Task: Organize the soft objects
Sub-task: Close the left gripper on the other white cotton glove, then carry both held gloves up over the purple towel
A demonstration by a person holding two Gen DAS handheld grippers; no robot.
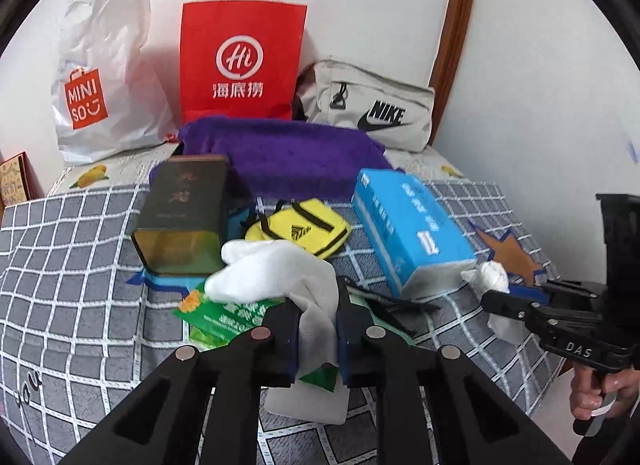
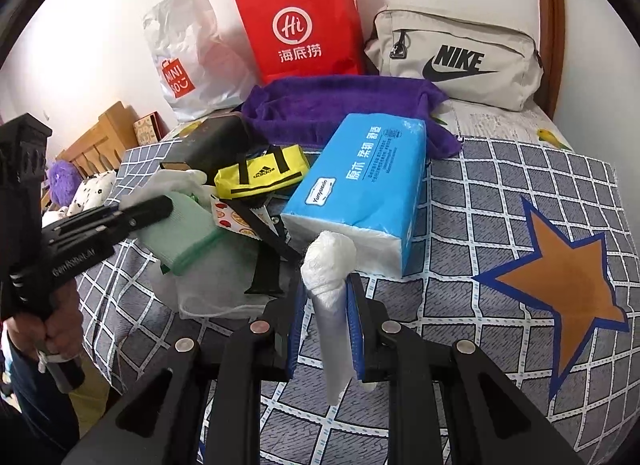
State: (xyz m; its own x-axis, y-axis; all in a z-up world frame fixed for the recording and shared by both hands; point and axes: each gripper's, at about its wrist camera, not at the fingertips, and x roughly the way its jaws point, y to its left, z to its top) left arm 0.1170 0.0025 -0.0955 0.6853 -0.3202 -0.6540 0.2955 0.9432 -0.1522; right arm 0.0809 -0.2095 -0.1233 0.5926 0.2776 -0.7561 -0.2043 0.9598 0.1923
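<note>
My left gripper (image 1: 318, 329) is shut on a white glove (image 1: 276, 269) and holds it over a green packet (image 1: 224, 313) on the bed; it also shows in the right wrist view (image 2: 132, 213). My right gripper (image 2: 328, 321) is shut on a rolled white glove (image 2: 330, 265) just in front of a blue tissue pack (image 2: 360, 189); it also shows in the left wrist view (image 1: 496, 301). A purple towel (image 1: 288, 157) lies at the back. A small yellow bag (image 1: 298, 229) lies in the middle.
A dark tin box (image 1: 180, 217) stands left of the yellow bag. A white Miniso bag (image 1: 100, 77), a red paper bag (image 1: 240, 61) and a grey Nike bag (image 1: 372, 105) lean on the wall. The checked bedspread (image 2: 520, 201) carries an orange star (image 2: 568, 285). Black straps (image 2: 264, 241) lie nearby.
</note>
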